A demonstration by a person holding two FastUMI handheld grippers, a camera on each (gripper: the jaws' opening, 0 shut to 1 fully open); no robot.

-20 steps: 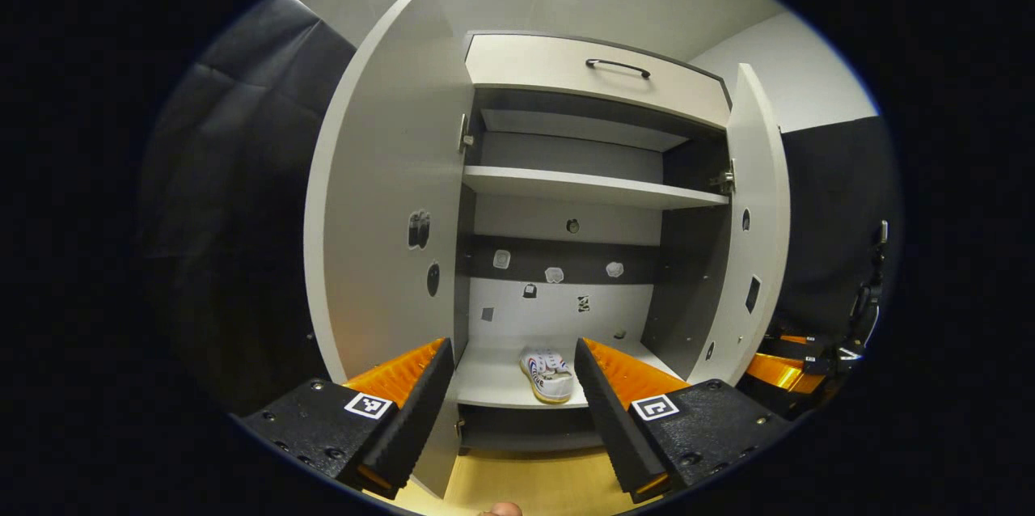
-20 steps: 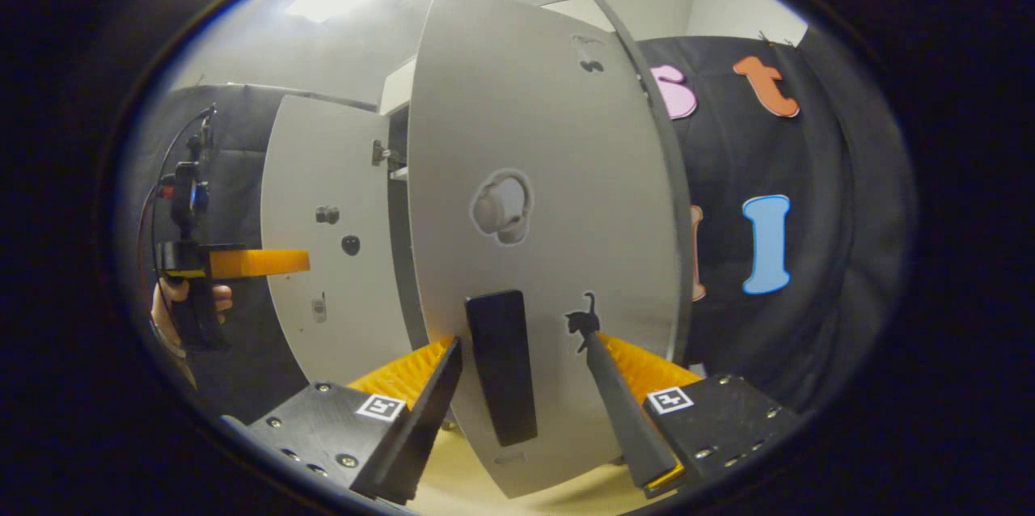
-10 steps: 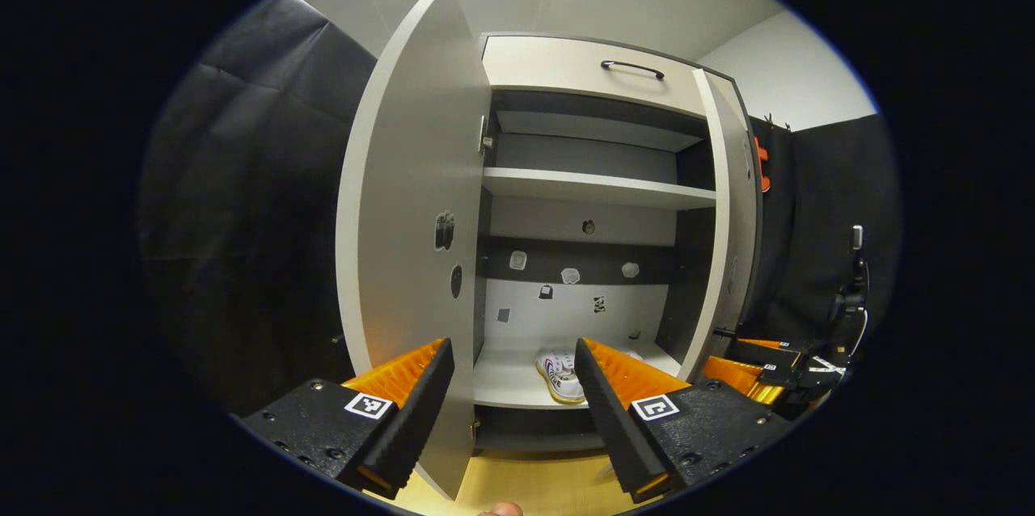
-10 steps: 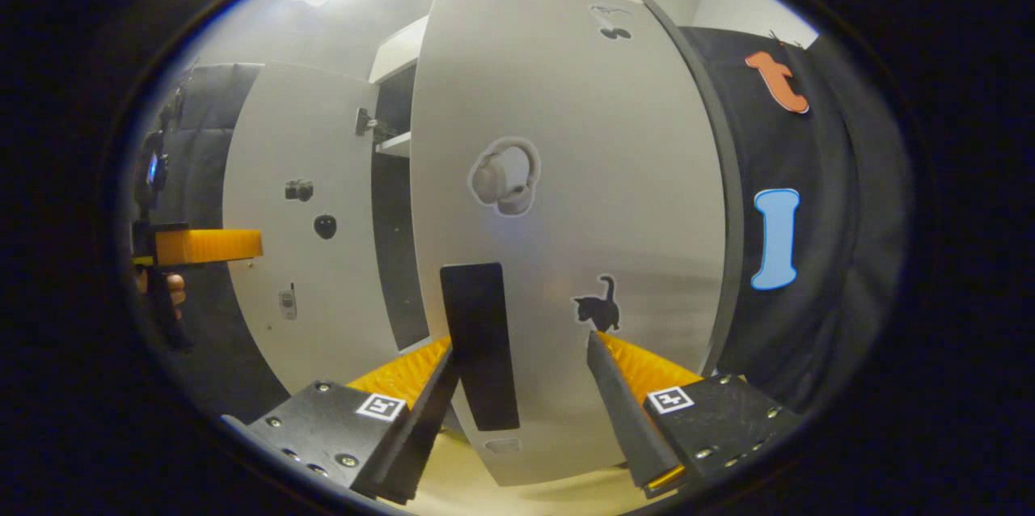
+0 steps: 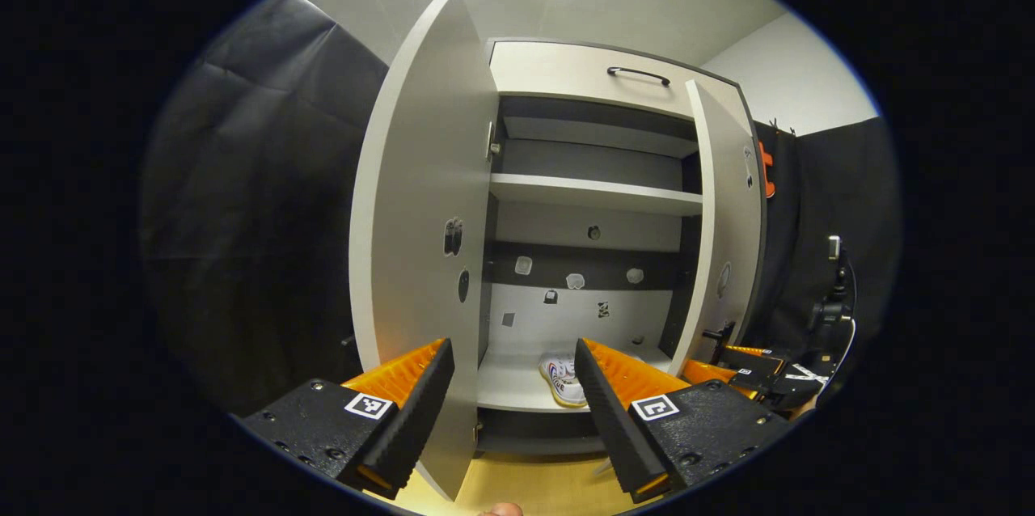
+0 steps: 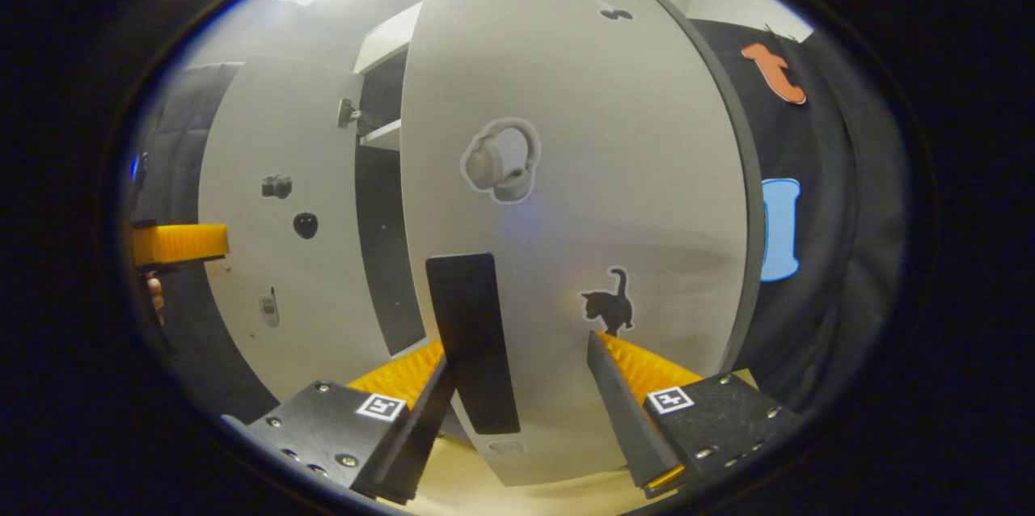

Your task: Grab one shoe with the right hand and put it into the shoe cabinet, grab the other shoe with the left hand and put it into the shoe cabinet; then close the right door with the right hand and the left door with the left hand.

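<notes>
The shoe cabinet [image 5: 594, 176] stands against the booth wall with both doors partly open. In the left gripper view the left door [image 5: 420, 200] swings out wide, its inner face toward the camera, and the right door [image 5: 724, 225] stands at a narrower angle, part of the way across the opening. A drawer front with a dark handle [image 5: 639, 74] runs across the top, and an upper shelf [image 5: 594, 194] crosses the inside. In the right gripper view the outer face of the right door [image 6: 582, 200] is close in front of the camera, with a long dark handle [image 6: 471, 342] low on it. A shoe [image 5: 563, 377] rests on the bottom shelf [image 5: 509, 382], near its front edge and toward the right side. The left tongs [image 5: 513, 407] are released, fingers spread wide apart with nothing between them, aimed at the cabinet opening. The right tongs [image 6: 517, 411] are also released, fingers either side of the door's lower part, just beside the handle; whether they touch the door I cannot tell.
</notes>
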